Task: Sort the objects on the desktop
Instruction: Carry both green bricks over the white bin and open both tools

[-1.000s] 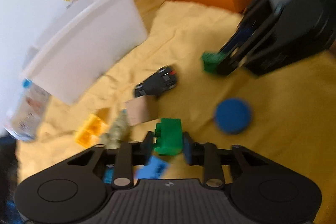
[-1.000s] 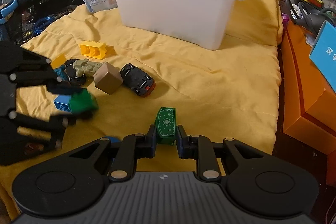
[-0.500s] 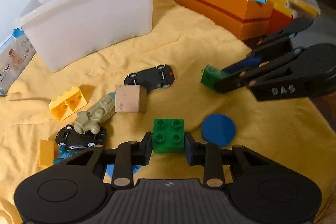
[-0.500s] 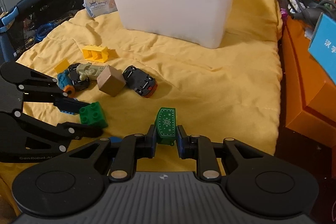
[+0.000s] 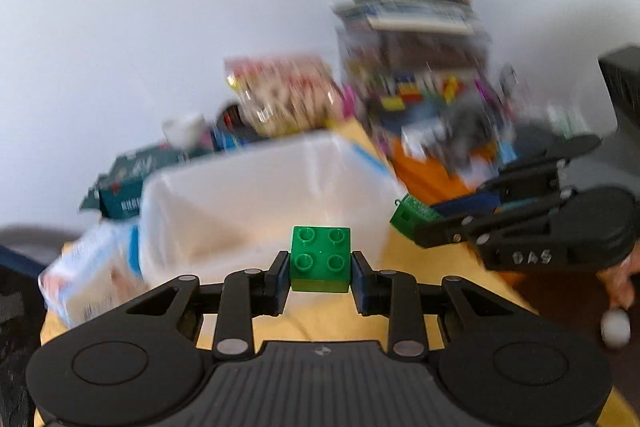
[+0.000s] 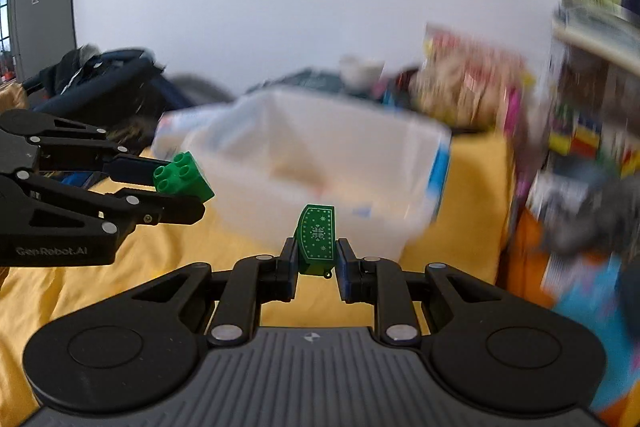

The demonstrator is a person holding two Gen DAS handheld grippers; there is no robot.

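Two grippers, each w/ a green piece, hang in the air near the white plastic bin (image 5: pixel 256 195) — the sorting job looks to be at its carry-to-bin step. The left gripper (image 5: pixel 320 269) is clamped on a green four-stud brick (image 5: pixel 320 259), studs up, its fingers pressed to the brick's two sides; seen from the left wrist view, the brick sits just in front of the bin's near wall, w/ the open interior beyond it. The right gripper (image 6: pixel 318 259) is clamped on a green patterned piece (image 6: pixel 317 239) — a narrow curved-top block w/ a snowflake print, held upright. It too faces the bin, a little right of the left gripper, and the two tools stand apart, not touching. The bin rests on a yellow cloth (image 6: pixel 472 195), w/ snack bags (image 5: pixel 284 95) and other clutter behind it at the far side; much of that is motion-blurred and hard to tell. Whether anything already lies in the bin cannot be told from the blur.

Judgement: nothing is released yet. The next move calls for bringing each piece fwd over the rim, clear of the near wall, then parting the fingers so it drops inside. The two tools converge on one opening, so going one at a time seems wise.
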